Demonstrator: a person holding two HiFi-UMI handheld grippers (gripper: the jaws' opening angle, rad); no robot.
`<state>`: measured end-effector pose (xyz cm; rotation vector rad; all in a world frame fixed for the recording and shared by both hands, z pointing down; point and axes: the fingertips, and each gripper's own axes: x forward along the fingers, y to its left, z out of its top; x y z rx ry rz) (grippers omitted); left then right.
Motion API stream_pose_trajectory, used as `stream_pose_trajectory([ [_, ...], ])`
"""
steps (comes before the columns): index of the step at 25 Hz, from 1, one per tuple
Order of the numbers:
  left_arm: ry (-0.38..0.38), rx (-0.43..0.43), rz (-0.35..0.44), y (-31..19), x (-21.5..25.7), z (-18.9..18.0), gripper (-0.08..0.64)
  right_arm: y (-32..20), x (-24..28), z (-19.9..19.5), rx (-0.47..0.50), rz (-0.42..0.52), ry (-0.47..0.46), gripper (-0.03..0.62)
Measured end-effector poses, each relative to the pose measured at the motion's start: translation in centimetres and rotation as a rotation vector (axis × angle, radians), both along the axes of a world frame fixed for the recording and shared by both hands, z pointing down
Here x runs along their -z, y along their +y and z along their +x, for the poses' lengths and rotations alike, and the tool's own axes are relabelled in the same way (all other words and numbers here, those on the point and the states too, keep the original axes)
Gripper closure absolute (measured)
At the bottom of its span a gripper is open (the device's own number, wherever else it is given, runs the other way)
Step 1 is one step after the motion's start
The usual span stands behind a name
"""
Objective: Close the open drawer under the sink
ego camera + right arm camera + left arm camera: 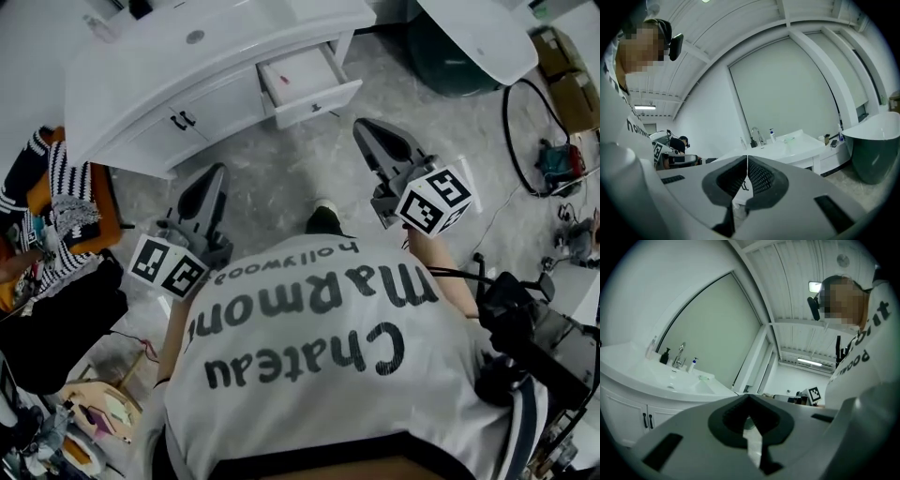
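- Floor (309, 169): grey marbled tile, seen whole only in the head view. The right gripper view catches just a strip of it at lower right.
- Vanity (159, 75): a white cabinet with a basin on top, standing ahead of the person. The head view looks down on its top and front. Both gripper views see it from the side, at counter level.
- Bathtub (478, 37): white inside and dark green outside, to the right of the vanity. It shows in the head view and the right gripper view, but not in the left gripper view.
- Drawer (309, 80): pulled out at the right end of the vanity, under the counter, with a small red item lying inside. Only the head view shows it open.
- Right gripper (361, 127): points toward the drawer and is apart from it. Its own view shows the jaws pressed together with nothing between them.
- Left gripper (221, 171): points at the vanity's door fronts, short of them. Its jaws meet at the tips and are empty.
- Faucet (680, 352) and black bottle (665, 356): they stand at the back of the basin and are clear only in the gripper views.
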<state>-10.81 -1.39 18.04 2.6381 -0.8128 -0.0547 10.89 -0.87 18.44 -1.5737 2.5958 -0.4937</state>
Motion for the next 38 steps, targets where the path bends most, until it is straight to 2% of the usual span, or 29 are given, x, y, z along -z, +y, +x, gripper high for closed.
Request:
stream_pose_trajectory([
  [4,0.009,0.056,0.013,0.2,0.7,-1.1,0.551,-0.8,0.9,-1.2,0.051,0.019,-0.014,0.58],
  [6,0.02,0.089,0.024,-1.0,0.9,0.2,0.551,-2.8,0.7,-0.1,0.087,0.015,-0.015,0.58],
  [10,0.065,0.165,0.045,-5.3,0.5,5.3,0.551,-8.5,-0.4,4.7,0.163,-0.007,-0.018,0.58],
  [14,0.084,0.233,0.061,-5.2,0.3,4.8,0.551,-9.1,-0.2,3.6,0.241,0.005,0.003,0.58],
  [17,0.072,0.279,0.049,-4.5,-0.6,4.5,0.551,-9.5,-0.7,3.0,0.287,0.001,0.004,0.58],
  [23,0.067,0.373,-0.018,-5.8,-2.7,5.9,0.551,-12.3,-2.7,4.5,0.362,-0.027,-0.039,0.58],
  [28,0.064,0.405,0.006,-5.7,-1.3,5.3,0.551,-12.1,-3.2,2.7,0.4,-0.055,-0.117,0.58],
  [33,0.18,0.387,0.078,-4.9,1.5,5.1,0.551,-11.5,-4.5,1.3,0.455,-0.061,-0.12,0.58],
  [35,0.163,0.376,0.08,-4.6,1.8,5.3,0.551,-11.0,-5.0,0.8,0.467,-0.064,-0.096,0.578],
  [38,0.095,0.366,0.042,-5.1,0.4,6.0,0.551,-10.9,-6.4,0.4,0.479,-0.076,-0.023,0.578],
])
